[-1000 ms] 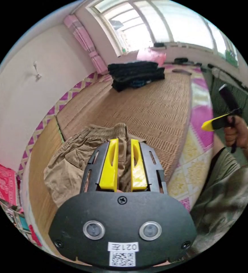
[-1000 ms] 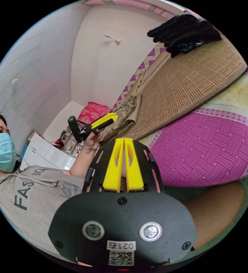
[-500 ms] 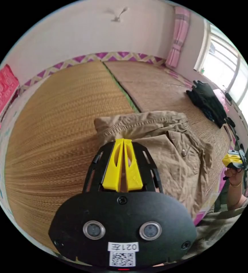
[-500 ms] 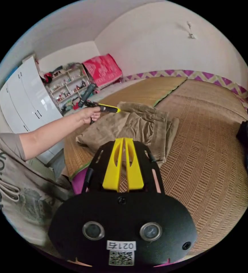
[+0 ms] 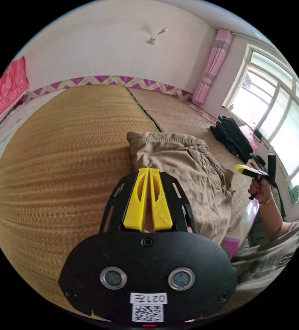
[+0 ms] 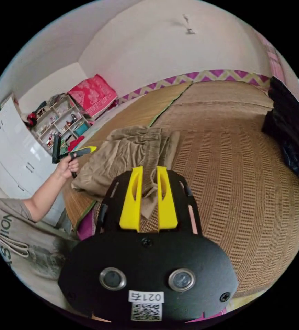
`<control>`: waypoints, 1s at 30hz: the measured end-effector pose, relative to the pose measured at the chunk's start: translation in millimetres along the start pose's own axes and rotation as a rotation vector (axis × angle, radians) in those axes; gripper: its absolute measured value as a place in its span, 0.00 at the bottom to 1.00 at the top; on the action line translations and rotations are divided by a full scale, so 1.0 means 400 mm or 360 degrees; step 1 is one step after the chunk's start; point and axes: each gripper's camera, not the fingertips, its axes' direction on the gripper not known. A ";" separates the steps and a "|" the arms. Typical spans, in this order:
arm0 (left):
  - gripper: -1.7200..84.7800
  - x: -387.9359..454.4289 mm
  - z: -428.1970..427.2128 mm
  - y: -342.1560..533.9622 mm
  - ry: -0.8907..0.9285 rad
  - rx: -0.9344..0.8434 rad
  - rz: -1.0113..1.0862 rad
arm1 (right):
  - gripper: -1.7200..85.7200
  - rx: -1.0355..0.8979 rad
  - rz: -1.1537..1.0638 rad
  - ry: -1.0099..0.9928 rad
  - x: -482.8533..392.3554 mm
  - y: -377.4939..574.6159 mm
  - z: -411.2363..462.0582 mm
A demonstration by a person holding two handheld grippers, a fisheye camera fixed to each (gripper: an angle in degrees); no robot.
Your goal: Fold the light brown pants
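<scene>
- The light brown pants [image 5: 187,165] lie in a rumpled, partly folded bundle on the woven mat [image 5: 63,154], near its front edge beside the seam between the two mat panels.
- The right gripper [image 6: 147,185] had its fingers pressed together half a second ago; now they are spread, with a loose flap of the pants between them but not pinched.
- The left gripper [image 5: 148,187] keeps its fingers pressed together on nothing, held above the pants.
- Judging from this, a fresh grasp is being set up for another fold.
- Containers: an open shelf unit [image 6: 58,120] at the wall holds small items too blurred to name.
</scene>
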 end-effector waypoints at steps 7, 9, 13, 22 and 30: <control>0.22 -0.316 0.174 0.312 0.0836 -0.0335 -0.0476 | 0.17 -0.0282 0.0636 -0.0581 0.406 0.005 0.212; 0.22 -0.340 0.231 0.353 0.0917 -0.0360 -0.0508 | 0.16 -0.0273 0.0737 -0.0728 0.470 0.011 0.264; 0.14 -0.353 0.398 0.392 0.0990 -0.0490 -0.0557 | 0.12 -0.0334 0.0820 -0.0892 0.548 -0.008 0.377; 0.03 -0.419 0.435 0.555 0.1111 -0.0318 -0.0576 | 0.07 -0.0377 0.0605 -0.0774 0.476 -0.156 0.404; 0.03 -0.659 0.058 0.669 0.0938 0.0079 -0.0596 | 0.07 -0.0444 0.0181 -0.0716 0.124 -0.587 0.589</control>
